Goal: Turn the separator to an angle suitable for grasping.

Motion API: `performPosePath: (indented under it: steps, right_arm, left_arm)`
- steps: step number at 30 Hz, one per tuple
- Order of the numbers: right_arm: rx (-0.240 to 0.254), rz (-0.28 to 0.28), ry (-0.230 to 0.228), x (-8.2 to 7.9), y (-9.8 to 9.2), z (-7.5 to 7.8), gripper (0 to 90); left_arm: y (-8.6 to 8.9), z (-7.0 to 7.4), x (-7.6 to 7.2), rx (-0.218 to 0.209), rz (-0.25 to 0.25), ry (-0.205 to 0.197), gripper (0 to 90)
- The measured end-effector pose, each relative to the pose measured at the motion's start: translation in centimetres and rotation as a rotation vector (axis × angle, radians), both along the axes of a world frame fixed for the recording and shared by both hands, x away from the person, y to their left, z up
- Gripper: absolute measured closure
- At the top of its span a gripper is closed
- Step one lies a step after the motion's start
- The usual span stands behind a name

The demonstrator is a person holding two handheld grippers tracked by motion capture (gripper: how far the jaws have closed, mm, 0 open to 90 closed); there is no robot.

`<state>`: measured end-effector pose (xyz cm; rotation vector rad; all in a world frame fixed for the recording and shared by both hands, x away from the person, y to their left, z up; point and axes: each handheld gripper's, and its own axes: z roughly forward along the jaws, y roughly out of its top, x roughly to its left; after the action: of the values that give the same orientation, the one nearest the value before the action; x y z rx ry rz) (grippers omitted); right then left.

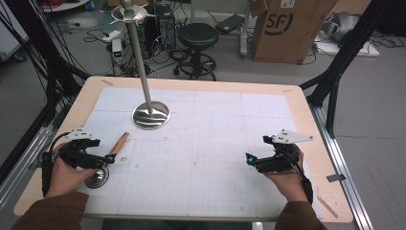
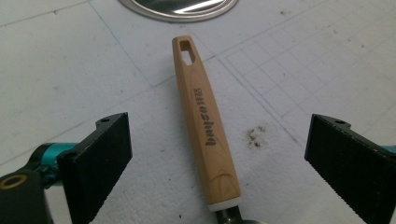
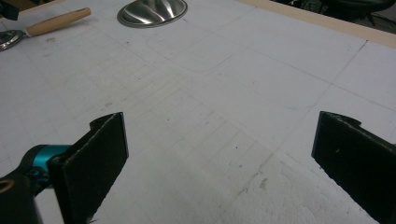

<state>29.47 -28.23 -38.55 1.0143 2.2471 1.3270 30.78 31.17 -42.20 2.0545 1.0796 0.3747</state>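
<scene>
The ladle (image 2: 205, 126) is lying flat on the worktop (image 1: 201, 143) at its left side, its wooden handle running straight ahead between the jaws of the left tool (image 2: 217, 158), pointing toward the stand's base (image 2: 180, 7). That tool is sitting spread wide, touching nothing; the right tool (image 3: 219, 163) is waiting well apart, equally spread and empty.

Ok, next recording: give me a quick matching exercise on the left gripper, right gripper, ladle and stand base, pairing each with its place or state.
Things:
1. left gripper
2. right gripper
3. ladle
4. stand base

Places or states:
A. lying flat between open jaws
B. far left of the mat, pole rising from it
C. open over bare mat
D. open, jaws either side of a wooden handle

Pairs: 1-D, 2-C, 3-A, 4-B
</scene>
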Motion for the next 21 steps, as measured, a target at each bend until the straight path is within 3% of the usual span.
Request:
performPosePath:
  steps: [5,11,21]
  right_arm:
    - [-0.001,0.001,-0.001,0.05,-0.01,-0.11,2.5]
    - [0.022,0.005,0.012,0.16,-0.21,-0.38,2.5]
    - [0.02,0.011,0.012,0.17,-0.1,-0.41,2.5]
  left_arm:
    - [-0.41,-0.38,0.13,0.052,0.006,0.022,10.0]
    - [-0.04,-0.58,0.2,0.042,0.019,0.062,20.1]
    - [-0.34,-0.98,0.34,0.084,0.008,0.102,32.3]
